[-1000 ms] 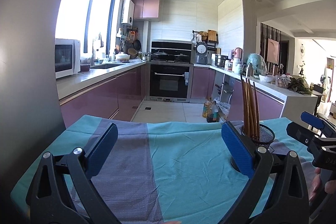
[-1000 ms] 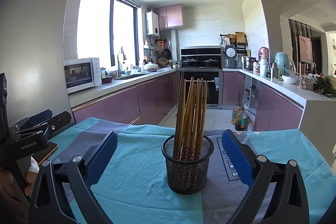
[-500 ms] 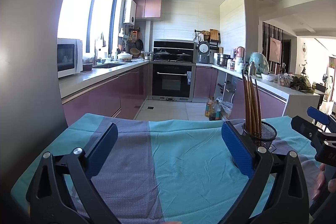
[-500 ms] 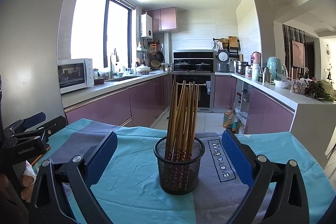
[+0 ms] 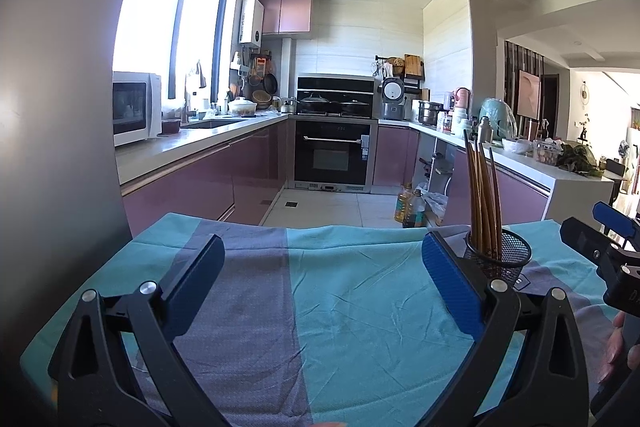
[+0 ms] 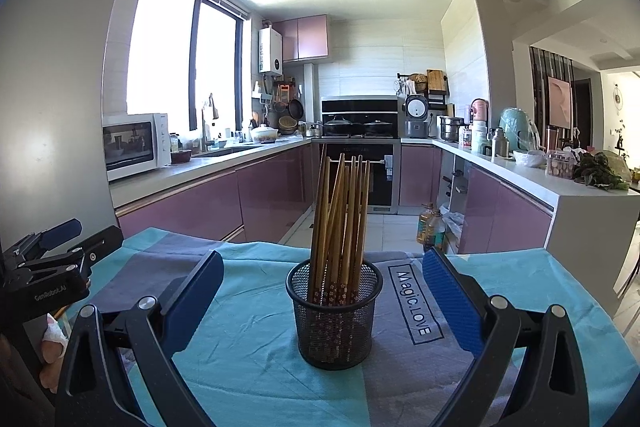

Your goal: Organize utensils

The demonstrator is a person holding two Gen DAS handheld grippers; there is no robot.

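Observation:
A black mesh cup [image 6: 334,315] stands upright on the teal and grey cloth [image 6: 248,355], holding several wooden chopsticks [image 6: 340,219]. My right gripper [image 6: 320,291] is open, and the cup sits between its blue fingers, slightly beyond them, touching neither. In the left wrist view the same cup [image 5: 502,257] with its chopsticks [image 5: 482,203] stands just right of the right finger. My left gripper [image 5: 322,279] is open over bare cloth [image 5: 340,307], with nothing between its fingers.
The table's far edge [image 5: 320,229] drops to the kitchen floor. Beyond are purple cabinets, an oven [image 5: 332,155], and oil bottles [image 6: 430,227] on the floor. A grey wall [image 5: 52,107] stands close on the left. Each gripper shows at the edge of the other's view.
Both views have shifted slightly, and the cup now sits a little left and lower between the right gripper's fingers. Both grippers stayed open.

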